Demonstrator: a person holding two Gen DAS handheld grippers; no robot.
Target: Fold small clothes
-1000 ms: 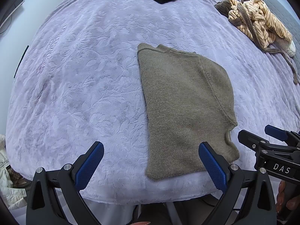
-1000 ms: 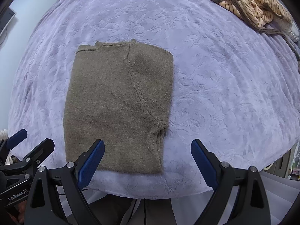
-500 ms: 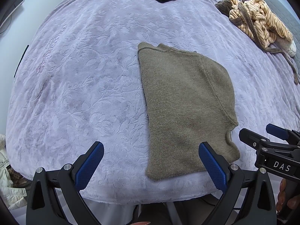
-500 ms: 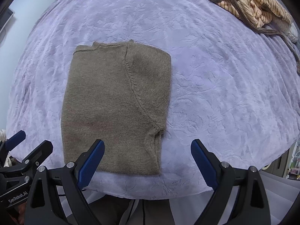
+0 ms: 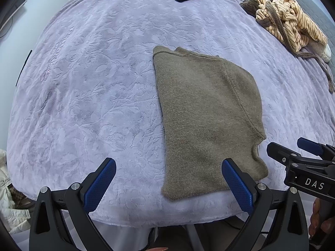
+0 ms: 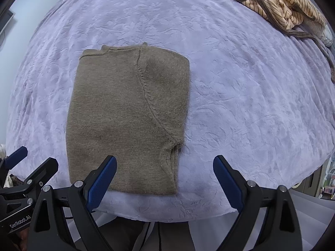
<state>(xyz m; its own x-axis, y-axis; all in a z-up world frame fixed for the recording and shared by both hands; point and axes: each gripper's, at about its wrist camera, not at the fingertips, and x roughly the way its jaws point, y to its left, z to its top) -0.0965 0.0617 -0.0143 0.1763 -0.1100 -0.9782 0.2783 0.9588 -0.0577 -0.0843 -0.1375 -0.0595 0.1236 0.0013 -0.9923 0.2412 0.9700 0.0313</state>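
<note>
While both grippers hover empty at the bed [image 5: 83, 104] edge | left gripper [image 5: 168, 185] wide, sweater [image 5: 207, 121] ahead-right of it | right gripper [image 6: 164, 181] wide, sweater [image 6: 127, 117] ahead-left | I judge the near hem next, jaws spread for it.

- My left wrist view looks forward over the near edge of the bed [image 5: 88, 96], the folded sweater [image 5: 207, 121] right of centre.
- My right wrist view sits alongside, seemingly equally near; sweater [image 6: 127, 117] left of centre.
- Both share the striped pile [image 5: 289, 25] [image 6: 278, 2].
</note>
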